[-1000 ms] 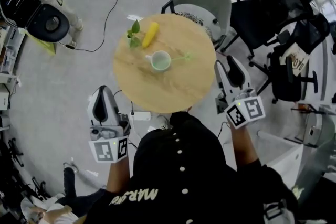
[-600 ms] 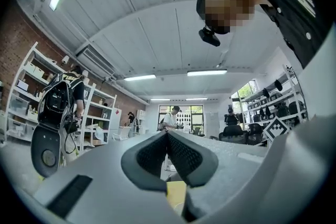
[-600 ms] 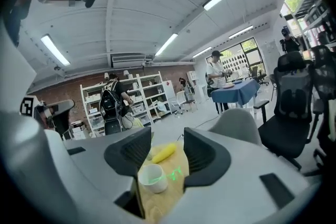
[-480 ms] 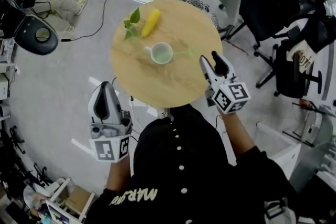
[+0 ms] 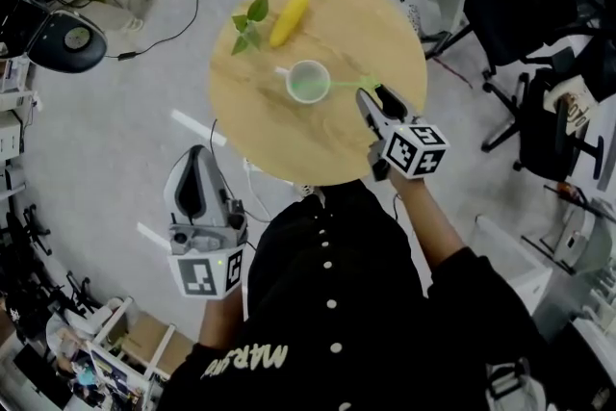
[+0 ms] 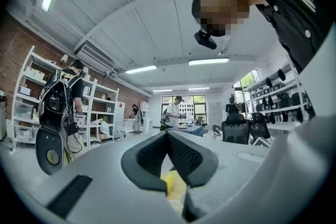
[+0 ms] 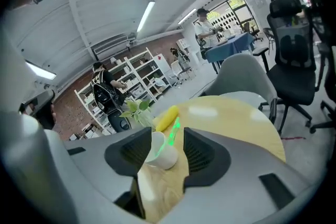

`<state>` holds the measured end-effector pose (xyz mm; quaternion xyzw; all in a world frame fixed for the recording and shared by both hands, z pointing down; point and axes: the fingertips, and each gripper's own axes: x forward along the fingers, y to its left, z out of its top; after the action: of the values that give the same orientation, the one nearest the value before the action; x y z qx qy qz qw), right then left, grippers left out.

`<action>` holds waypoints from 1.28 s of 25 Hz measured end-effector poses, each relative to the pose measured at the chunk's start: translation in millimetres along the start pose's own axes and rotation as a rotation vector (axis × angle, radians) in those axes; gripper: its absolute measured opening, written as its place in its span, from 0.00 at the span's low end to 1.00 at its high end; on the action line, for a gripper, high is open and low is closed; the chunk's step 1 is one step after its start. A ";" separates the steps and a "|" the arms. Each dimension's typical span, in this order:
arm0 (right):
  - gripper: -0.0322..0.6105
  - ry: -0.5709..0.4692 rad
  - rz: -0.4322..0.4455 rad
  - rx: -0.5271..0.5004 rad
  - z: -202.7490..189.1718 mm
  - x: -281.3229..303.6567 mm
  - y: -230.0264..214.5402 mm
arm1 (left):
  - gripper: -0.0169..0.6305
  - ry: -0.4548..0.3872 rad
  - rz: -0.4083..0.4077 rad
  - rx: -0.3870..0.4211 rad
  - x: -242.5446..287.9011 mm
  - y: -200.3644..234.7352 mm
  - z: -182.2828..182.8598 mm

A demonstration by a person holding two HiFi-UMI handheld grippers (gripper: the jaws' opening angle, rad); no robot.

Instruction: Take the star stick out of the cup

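Two claws: the right claw (image 5: 371, 94), jaws just opening wide, aims at the cup (image 5: 308, 82) and star stick (image 5: 347, 84) on the tabletop (image 5: 289, 141), gripping nothing. The left claw (image 5: 195, 153) hangs shut.

Translucent green star stick (image 5: 346, 84), white cup (image 5: 308, 81), light wood-grain table (image 5: 289, 135).

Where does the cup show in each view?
Head view: cup at the middle of the table, upper centre.
Left gripper view: cannot make it out.
Right gripper view: low centre, seen between the open right tongs.
Shared landmark: the yellow thing just beyond the cup.
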<state>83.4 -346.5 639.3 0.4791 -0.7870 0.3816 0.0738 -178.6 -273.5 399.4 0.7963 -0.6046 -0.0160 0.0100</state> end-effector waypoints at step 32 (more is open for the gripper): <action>0.08 0.076 0.035 -0.233 26.0 3.9 30.2 | 0.02 -0.019 0.048 -0.015 3.1 11.3 10.9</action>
<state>63.3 -359.2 607.0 0.4385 -0.8310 0.3067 0.1521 -189.0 -279.5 388.8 0.7814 -0.6233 -0.0280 0.0106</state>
